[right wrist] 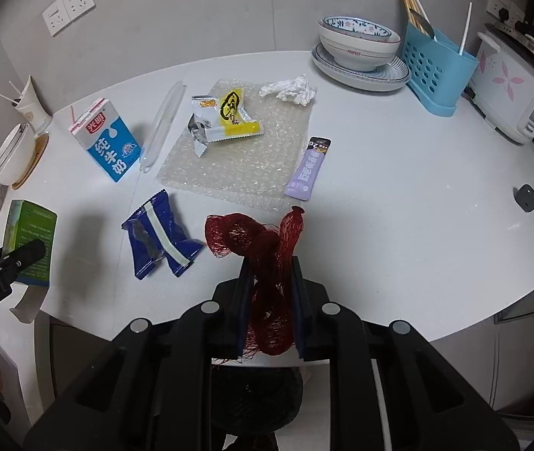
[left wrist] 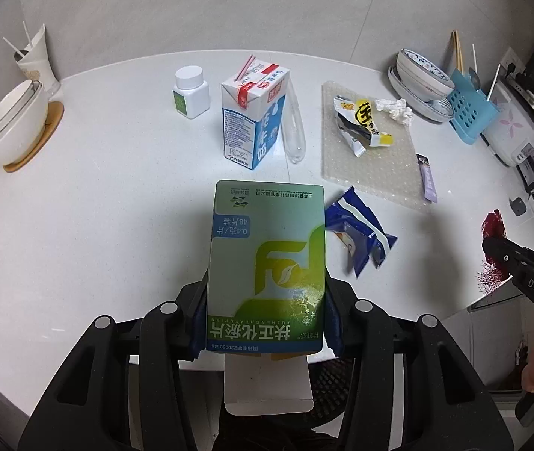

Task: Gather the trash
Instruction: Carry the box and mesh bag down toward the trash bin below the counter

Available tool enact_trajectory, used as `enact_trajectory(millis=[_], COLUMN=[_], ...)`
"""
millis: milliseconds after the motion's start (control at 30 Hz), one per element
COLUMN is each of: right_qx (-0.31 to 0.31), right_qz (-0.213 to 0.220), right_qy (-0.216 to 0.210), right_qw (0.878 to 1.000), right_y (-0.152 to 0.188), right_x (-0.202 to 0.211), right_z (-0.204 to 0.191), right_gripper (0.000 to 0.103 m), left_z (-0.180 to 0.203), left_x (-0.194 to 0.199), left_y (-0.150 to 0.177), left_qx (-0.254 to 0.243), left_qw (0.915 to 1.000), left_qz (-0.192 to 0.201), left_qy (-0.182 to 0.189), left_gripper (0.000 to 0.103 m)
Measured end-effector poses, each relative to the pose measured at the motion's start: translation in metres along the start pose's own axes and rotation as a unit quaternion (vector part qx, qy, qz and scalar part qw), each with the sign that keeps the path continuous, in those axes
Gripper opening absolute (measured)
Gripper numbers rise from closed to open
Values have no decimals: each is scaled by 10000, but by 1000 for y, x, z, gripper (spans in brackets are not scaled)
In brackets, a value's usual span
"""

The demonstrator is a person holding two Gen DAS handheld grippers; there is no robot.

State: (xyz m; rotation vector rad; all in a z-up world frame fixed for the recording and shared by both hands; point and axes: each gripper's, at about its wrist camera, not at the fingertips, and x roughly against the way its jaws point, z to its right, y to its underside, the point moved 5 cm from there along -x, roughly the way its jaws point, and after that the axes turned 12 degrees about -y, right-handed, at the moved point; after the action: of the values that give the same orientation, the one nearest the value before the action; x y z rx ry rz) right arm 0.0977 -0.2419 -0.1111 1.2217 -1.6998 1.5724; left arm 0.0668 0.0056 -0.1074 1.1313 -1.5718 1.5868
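green medicine box point(left wrist: 267, 263) clamped in the left gripper point(left wrist: 265, 323), red mesh net point(right wrist: 270, 293) pinched in the narrow right gripper point(right wrist: 270, 312), both held above the white table point(right wrist: 398, 248). below, on the table: blue wrapper point(right wrist: 160, 235), milk carton point(right wrist: 105, 139), bubble wrap point(right wrist: 244, 158), purple sachet point(right wrist: 308, 169). both tools angled steeply down.

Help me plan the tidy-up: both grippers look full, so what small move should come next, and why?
Probably carry both loads to a bin and let go: the left gripper clamps the green and white cardboard medicine box, the right gripper clamps the red mesh net bag, so neither can pick more.
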Motion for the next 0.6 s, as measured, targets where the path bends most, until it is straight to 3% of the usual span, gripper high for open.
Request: enact_trajectory(millis=[600], right_qx=[255], right_qz=[92], right_qy=[-162], right_qw=[9995], right_y=[52], right_x=[35], right_z=[-2], right_gripper=[17], left_z=[25], left_x=[34], left_y=[64], left_qx=[45], left_qw=[10000], left_qz=[60], left_qy=[41], left_gripper=[46])
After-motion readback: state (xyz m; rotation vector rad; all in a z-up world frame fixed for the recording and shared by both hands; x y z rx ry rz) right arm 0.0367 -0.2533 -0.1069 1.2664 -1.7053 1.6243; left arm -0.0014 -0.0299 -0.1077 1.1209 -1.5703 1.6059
